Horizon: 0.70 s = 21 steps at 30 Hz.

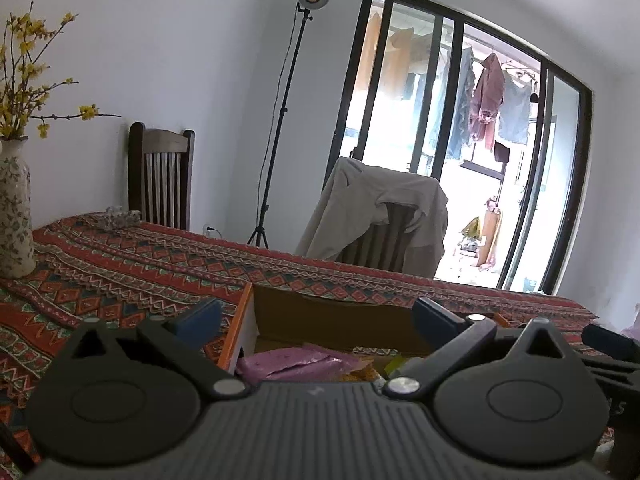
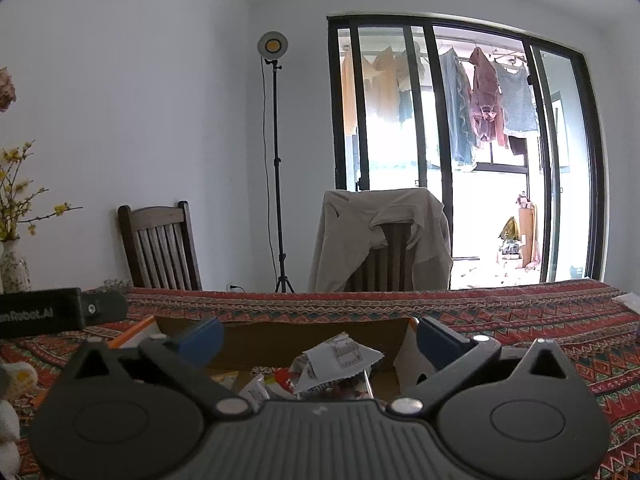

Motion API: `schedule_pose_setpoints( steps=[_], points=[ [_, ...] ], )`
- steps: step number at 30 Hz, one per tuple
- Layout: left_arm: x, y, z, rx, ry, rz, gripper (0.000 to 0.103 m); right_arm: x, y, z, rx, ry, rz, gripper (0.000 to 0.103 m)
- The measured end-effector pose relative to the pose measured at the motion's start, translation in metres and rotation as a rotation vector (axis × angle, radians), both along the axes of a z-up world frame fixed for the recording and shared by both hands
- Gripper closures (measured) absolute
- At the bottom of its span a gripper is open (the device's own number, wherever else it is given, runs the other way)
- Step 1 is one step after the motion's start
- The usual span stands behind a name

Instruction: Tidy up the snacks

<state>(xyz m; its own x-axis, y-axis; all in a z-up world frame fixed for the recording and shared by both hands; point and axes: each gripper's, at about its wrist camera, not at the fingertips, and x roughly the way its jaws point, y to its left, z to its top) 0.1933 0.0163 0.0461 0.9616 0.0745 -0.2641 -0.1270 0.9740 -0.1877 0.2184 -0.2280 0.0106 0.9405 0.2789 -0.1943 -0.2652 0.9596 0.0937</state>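
Cardboard box (image 2: 304, 340), crinkled snack packets (image 2: 336, 360), zigzag woven tablecloth (image 1: 140, 264)

The only clear text is white lettering "Robot.AI" on the black bar (image 2: 40, 317) at the left in the right wrist view; its first letters are cut off. Print on the wrapper (image 2: 340, 356) is unreadable.

Black ribbed tongs (image 1: 316, 316), blue pads (image 2: 202, 338), silver pivot screws.
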Motion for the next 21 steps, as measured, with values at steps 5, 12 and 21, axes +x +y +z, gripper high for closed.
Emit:
schedule_pose_setpoints(
  steps=[5,12,21],
  points=[
    [-0.008,-0.005,0.012,0.005,-0.009,0.007,0.000,-0.002,-0.001,0.006,0.001,0.004,0.005,0.000],
    [-0.033,-0.003,0.027,0.017,-0.018,-0.016,0.000,-0.014,-0.004,0.025,-0.001,0.027,-0.009,0.000],
    [-0.077,0.005,0.029,0.016,-0.005,-0.056,0.000,-0.058,-0.014,0.027,-0.004,0.070,-0.018,0.000]
  ],
)
